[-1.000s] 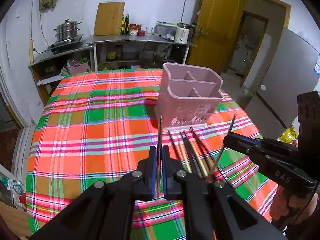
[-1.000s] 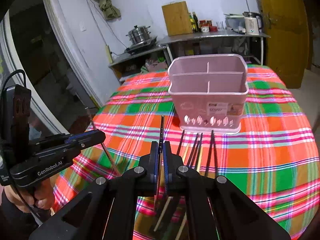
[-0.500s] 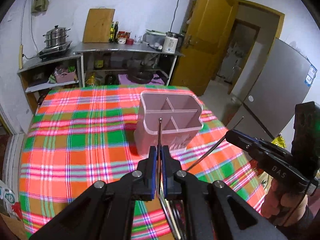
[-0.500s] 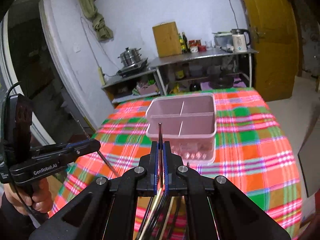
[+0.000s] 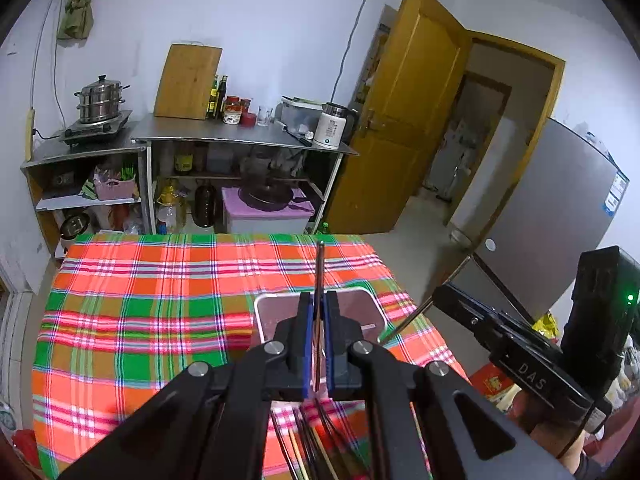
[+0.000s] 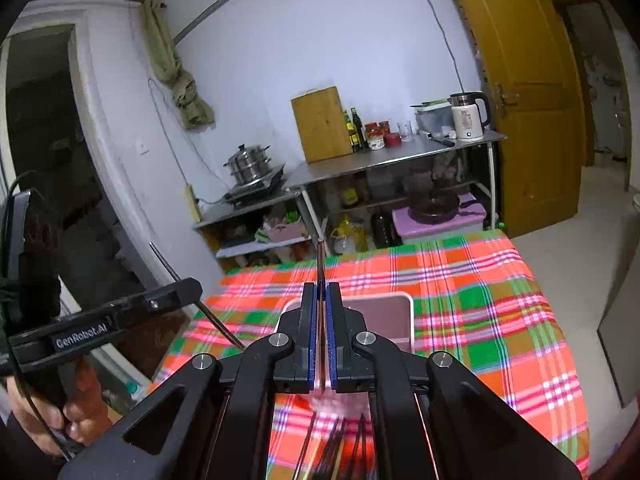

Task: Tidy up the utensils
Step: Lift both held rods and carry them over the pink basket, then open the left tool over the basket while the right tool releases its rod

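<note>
My left gripper [image 5: 318, 308] is shut on a thin dark chopstick [image 5: 320, 268] that sticks up past its tips. Right behind its jaws sits the pink utensil holder [image 5: 372, 312] on the plaid tablecloth [image 5: 120, 320]. My right gripper [image 6: 320, 300] is shut on a second chopstick [image 6: 320, 264], with the holder [image 6: 384, 316] just beyond it. Each gripper shows in the other's view, the right gripper [image 5: 444, 300] and the left gripper [image 6: 194, 288], both raised beside the holder. Several loose chopsticks [image 5: 312, 440] lie on the cloth under the jaws.
Past the table's far edge stand metal shelves [image 5: 240, 140] with a steamer pot [image 5: 100, 100], a cutting board [image 5: 188, 80] and a kettle [image 5: 332, 128]. A yellow door [image 5: 404, 120] and a grey fridge [image 5: 560, 220] are to the right. A hand [image 6: 44, 412] holds the left gripper.
Both grippers have risen and moved forward with their chopsticks. The holder has slid down the views to just behind the jaws, and the loose chopsticks now lie at the bottom edge.
</note>
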The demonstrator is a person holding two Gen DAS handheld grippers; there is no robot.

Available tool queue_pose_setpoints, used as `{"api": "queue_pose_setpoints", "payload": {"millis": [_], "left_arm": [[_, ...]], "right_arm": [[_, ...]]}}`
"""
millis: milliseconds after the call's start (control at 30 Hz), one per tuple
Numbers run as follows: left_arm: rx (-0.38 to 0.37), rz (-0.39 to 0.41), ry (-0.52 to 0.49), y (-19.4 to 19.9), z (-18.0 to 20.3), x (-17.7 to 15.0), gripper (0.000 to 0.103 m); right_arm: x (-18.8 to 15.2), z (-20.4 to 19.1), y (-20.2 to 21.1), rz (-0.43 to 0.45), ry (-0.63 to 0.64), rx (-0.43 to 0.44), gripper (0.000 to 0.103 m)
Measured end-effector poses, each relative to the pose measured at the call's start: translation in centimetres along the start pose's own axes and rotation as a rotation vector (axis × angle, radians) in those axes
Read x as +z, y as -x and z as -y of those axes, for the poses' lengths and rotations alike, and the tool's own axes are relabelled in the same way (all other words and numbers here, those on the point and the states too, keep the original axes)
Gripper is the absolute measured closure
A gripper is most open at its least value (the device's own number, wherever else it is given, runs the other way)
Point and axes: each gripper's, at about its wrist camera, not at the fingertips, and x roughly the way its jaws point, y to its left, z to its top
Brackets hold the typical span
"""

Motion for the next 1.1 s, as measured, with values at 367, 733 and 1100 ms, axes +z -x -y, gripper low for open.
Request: {"api": "queue_pose_setpoints", "payload": {"millis": [367,733,1100], "left_arm": [[0.010,-0.016,0.043,-3.5,-2.1,0.1,0.098],[0.009,-0.059,0.071,-5.5,-3.4,-1.3,0.097],[0.009,-0.074,0.087,-5.9,-4.4,-3.7,0.075]], "right_arm": [[1.5,1.0,-2.5,0.013,-0.048,0.007,0.099],[-0.2,0.9,-5.1,-0.038,-0.040,-0.009,0.099],[-3.7,2.1,-7.2,-0.142,-0.062,0.004,0.099]]}}
